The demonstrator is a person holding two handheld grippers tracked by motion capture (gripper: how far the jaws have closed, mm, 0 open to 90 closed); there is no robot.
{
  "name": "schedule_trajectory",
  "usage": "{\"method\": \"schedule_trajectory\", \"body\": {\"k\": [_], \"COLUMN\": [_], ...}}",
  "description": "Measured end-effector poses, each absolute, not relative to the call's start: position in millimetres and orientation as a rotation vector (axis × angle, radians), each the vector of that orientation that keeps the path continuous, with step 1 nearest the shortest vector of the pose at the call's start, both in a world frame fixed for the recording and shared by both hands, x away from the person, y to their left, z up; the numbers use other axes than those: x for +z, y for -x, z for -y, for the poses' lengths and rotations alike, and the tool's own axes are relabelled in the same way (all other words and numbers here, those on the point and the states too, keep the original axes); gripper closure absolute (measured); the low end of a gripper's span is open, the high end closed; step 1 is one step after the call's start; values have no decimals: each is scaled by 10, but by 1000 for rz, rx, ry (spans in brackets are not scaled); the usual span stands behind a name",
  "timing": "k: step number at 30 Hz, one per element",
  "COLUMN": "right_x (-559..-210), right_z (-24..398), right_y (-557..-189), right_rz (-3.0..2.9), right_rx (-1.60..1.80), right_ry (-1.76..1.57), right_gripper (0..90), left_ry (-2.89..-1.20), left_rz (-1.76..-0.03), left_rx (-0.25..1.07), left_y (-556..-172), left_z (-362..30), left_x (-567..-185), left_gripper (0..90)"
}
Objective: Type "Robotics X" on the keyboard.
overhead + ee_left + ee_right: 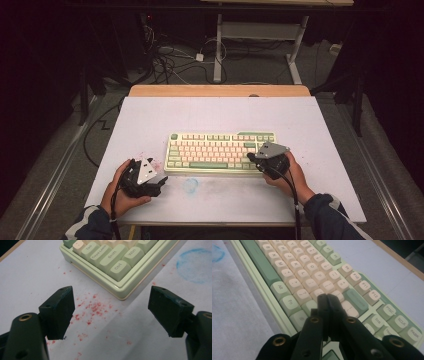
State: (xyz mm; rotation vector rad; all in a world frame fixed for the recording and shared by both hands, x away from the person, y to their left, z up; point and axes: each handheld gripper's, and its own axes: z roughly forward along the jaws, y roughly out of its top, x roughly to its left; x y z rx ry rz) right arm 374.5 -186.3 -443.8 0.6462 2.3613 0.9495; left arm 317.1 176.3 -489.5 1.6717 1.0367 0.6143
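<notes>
A pale green keyboard [220, 151] with cream and green keys lies across the middle of the white tabletop. My right gripper [251, 157] hovers over the keyboard's right end, and its jaws are pressed together with nothing between them, tips [327, 298] above the keys beside the green Enter key [355, 300]. My left gripper [162, 181] rests on the table just off the keyboard's near left corner [122, 293]. Its two black pads [58, 312] stand wide apart with bare table between them, pointing at the Ctrl key [119, 269].
Red specks [93, 307] and a blue smudge [190, 185] mark the white table [150, 120]. A wooden strip [220, 90] edges its far side. Beyond are cables [170, 60] on the floor and a desk frame [260, 35].
</notes>
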Motion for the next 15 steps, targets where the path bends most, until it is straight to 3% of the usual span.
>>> {"method": "schedule_trajectory", "body": {"k": [15], "right_x": [-4516], "right_z": [1855], "right_y": [-3807], "right_rz": [-2395], "right_rx": [912], "right_ry": [-671], "right_gripper": [900], "left_ry": [-1691], "left_rz": [-1034], "left_rx": [610], "left_y": [-3169], "left_z": [-1753], "left_x": [-4914], "left_gripper": [202]}}
